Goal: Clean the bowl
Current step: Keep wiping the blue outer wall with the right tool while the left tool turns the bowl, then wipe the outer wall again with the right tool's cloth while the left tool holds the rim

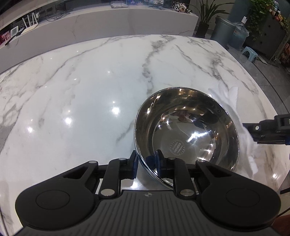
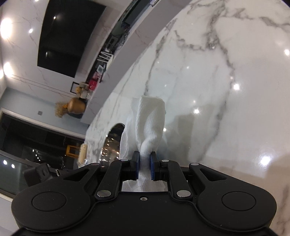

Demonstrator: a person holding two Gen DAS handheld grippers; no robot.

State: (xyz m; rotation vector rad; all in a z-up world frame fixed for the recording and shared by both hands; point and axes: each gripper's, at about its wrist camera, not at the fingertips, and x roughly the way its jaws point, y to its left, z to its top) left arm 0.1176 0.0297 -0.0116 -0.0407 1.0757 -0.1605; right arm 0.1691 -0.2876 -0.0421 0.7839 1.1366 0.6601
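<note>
1. Left wrist view: the left tongs (image 1: 145, 162) straddle the near rim of the bowl (image 1: 186, 134), one blue pad outside the wall and one inside, clamped on the steel.
2. That bowl is shiny metal, standing upright on the marble surface (image 1: 81, 90), right of the middle and close to the near edge, with a round stamp on its bottom.
3. From the right side of the same view the right tongs (image 1: 249, 132) reach in just beside the bowl's right rim, a white cloth (image 1: 233, 107) bunched at their tip and lying along the rim.
4. Right wrist view: the right tongs (image 2: 144, 166) are pressed tight on the cloth (image 2: 150, 123), which is pinched into a narrow waist between the blue pads and fans out ahead in a loose roll.
5. Left of that cloth a slice of the bowl (image 2: 112, 143) shows, with the surface (image 2: 217, 90) beyond it.
6. Across the room behind the surface stand a grey bin (image 1: 223, 30) and a potted plant (image 1: 208, 16).
</note>
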